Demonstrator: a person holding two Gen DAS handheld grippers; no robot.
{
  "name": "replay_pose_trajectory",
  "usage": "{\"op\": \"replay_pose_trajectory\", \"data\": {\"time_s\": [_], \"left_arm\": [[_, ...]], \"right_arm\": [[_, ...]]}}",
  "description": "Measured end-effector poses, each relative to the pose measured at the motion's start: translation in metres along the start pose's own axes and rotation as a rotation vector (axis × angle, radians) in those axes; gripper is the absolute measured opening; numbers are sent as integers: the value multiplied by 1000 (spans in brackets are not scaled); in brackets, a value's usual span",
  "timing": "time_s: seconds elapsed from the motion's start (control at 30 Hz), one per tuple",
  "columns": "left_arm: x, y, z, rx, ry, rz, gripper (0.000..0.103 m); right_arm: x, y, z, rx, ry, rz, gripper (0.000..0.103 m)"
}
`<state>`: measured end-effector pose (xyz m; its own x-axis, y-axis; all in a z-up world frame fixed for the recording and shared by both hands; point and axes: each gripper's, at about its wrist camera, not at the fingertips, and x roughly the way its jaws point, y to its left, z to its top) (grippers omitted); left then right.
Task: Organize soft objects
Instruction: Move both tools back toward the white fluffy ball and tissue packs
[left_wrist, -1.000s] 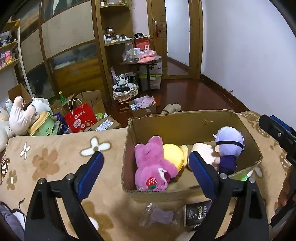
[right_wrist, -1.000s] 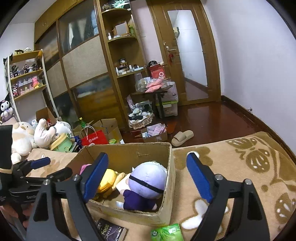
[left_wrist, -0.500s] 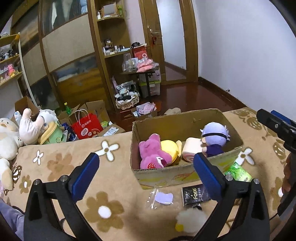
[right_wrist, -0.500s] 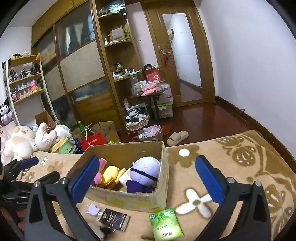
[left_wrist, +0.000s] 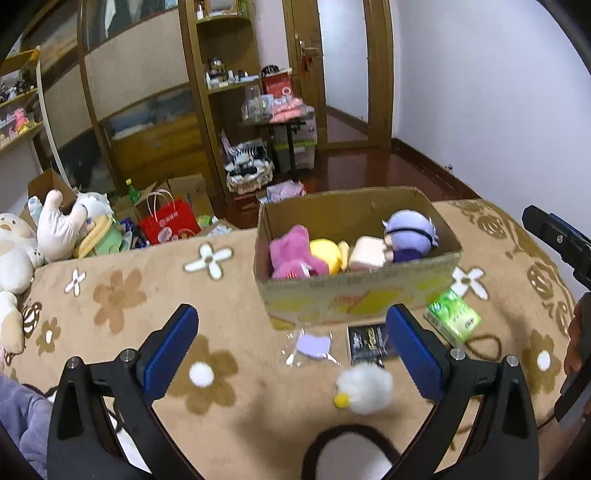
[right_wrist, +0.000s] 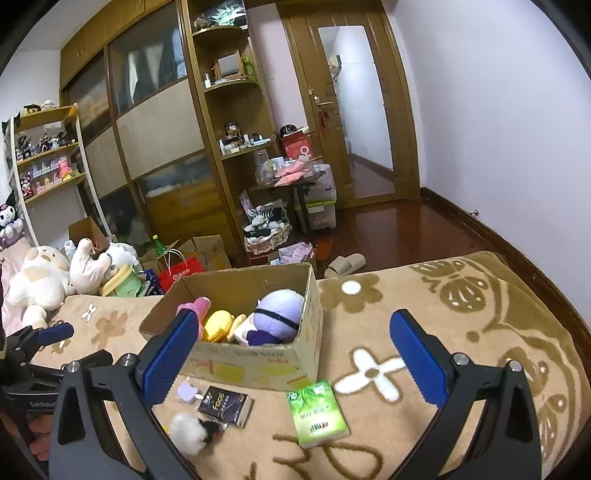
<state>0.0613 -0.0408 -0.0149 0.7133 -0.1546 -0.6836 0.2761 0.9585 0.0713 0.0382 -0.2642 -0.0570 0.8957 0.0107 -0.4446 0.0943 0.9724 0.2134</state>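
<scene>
Left wrist: gripper (left_wrist: 295, 343) wide, empty.

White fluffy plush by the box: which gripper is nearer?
Left. The left gripper hangs right over the white fluffy plush; the right gripper sits further right of it.

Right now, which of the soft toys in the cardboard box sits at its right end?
The purple-haired plush doll with a black band across its face; the pink plush and yellow plush lie further left in the cardboard box.
</scene>
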Motion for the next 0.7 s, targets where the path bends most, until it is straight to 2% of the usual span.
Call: {"op": "replay_pose_trajectory", "data": {"time_s": [0.3, 0.7], "left_arm": [[1, -8, -13, 14, 39, -14, 100], [35, -21, -22, 24, 99, -30, 100]], "right_arm": [[5, 12, -23, -78, 82, -14, 103], [30, 16, -39, -94, 150, -37, 103]]}}
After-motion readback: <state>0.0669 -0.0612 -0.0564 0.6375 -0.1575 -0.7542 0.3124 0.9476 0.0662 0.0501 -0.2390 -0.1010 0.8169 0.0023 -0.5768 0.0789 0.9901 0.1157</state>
